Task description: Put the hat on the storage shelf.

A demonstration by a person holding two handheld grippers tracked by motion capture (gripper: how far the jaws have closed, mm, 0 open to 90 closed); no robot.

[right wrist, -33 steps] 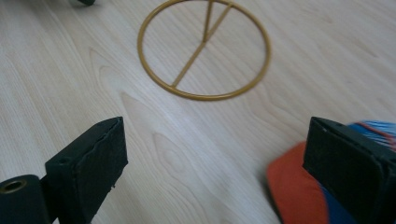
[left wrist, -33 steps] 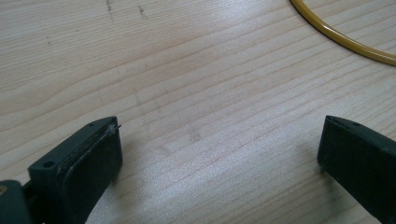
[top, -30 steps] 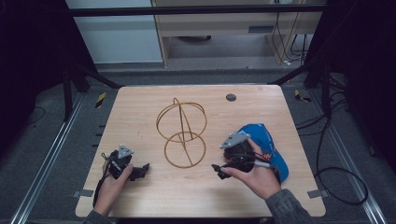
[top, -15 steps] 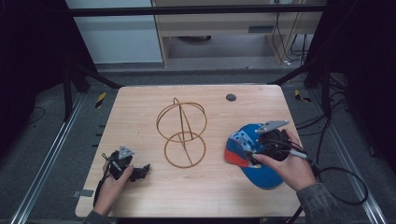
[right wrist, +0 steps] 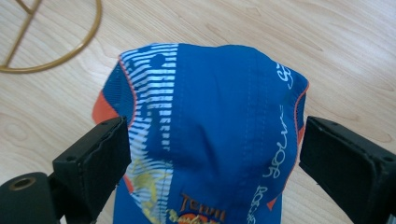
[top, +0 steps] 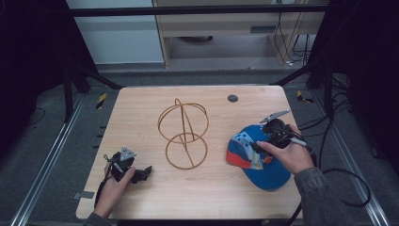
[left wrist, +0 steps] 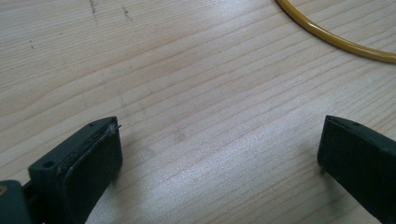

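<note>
A blue baseball cap (top: 258, 157) with orange trim lies at the right side of the wooden table (top: 141, 108), the right gripper (top: 264, 147) poised directly over it. The right gripper view brings out the cap's (right wrist: 210, 126) white stripes and lettering, set between widely parted jaws that straddle the crown. The left gripper (top: 141, 173) rests at the near left, jaws apart over bare wood, just beside the gold wire stand (top: 182, 134), whose base ring (left wrist: 336, 42) curves past.

Place: a lab or test room.
Floor: grey carpet (top: 42, 155), with metal rails (top: 44, 165) flanking the table (top: 141, 108).
Surround: dark frame (top: 188, 10), loose cables (top: 346, 188).
Back: a shelf unit (top: 211, 28) stands there.
</note>
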